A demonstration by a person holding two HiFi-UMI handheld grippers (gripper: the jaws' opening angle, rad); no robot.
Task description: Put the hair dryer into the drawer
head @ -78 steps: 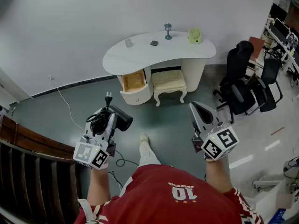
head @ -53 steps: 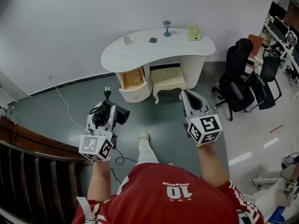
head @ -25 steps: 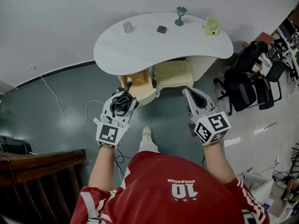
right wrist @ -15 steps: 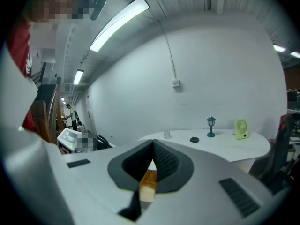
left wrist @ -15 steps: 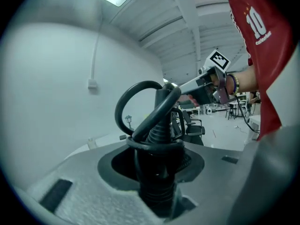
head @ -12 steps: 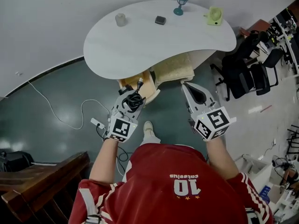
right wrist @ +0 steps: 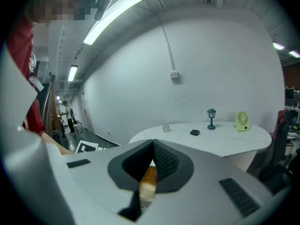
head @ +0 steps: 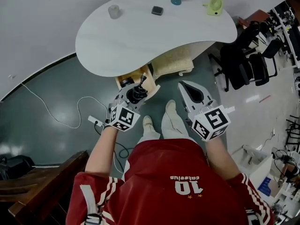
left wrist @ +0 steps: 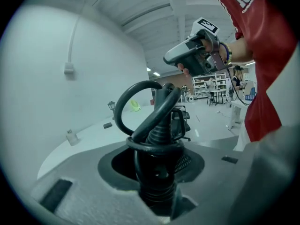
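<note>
Your left claw (head: 132, 91) is clamped on the hair dryer (head: 139, 95). The left gripper view shows the jaws tight around its dark ribbed stem, with the cord looped up in a bundle above them. You hold it right at the open drawer (head: 136, 74), which sticks out from under the white tabletop (head: 140, 41). From the head view I can't tell whether the dryer is already over the opening or just short of the front edge.

Your right claw (head: 184, 86) hangs beside it over the floor, jaws pinched together on nothing. Only the drawer's wood colour shows through the slit between them.

To do this well, carry the dryer on over the opening and dip the nose down. Lower it until the body sits on the drawer floor before you let the jaws go. Watch that cord loop, which looks likely to snag on the drawer rim or spill over the side, so tuck it in with the body. Keep your right claw free to steady the drawer front if it rolls.

As for writing, the back of your red shirt (head: 187, 182) reads "10", and the small print above it is too fine to read. The marker cubes carry only square patterns, and no brand shows on the dryer.
</note>
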